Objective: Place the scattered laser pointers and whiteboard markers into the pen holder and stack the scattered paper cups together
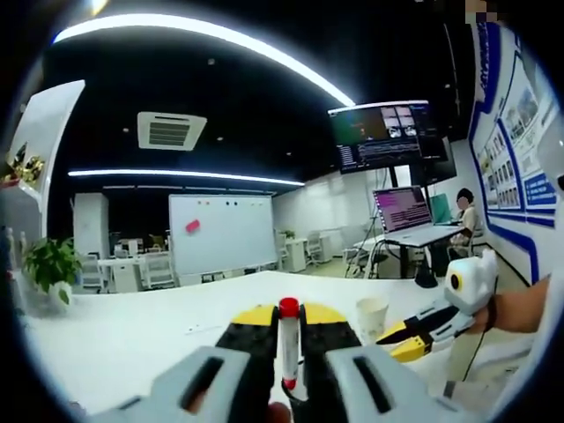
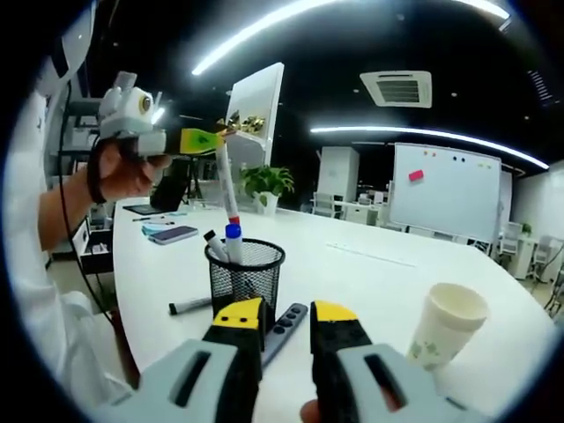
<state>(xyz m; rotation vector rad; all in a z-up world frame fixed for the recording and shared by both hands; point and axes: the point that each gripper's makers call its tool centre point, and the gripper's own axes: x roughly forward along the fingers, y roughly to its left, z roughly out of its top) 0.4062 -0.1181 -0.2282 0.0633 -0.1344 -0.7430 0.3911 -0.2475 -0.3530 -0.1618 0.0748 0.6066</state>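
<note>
L gripper (image 1: 289, 339) clamps red-capped white marker (image 1: 288, 345) upright; R gripper (image 2: 286, 328) narrow, empty, black mesh pen holder (image 2: 245, 275) at 11 o'clock

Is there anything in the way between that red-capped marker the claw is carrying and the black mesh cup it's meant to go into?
Nothing visible blocks it. In the right gripper view, the left claw holds the red-capped marker right above the black mesh pen holder. Two markers already stand inside, but the holder's mouth looks partly free.
</note>
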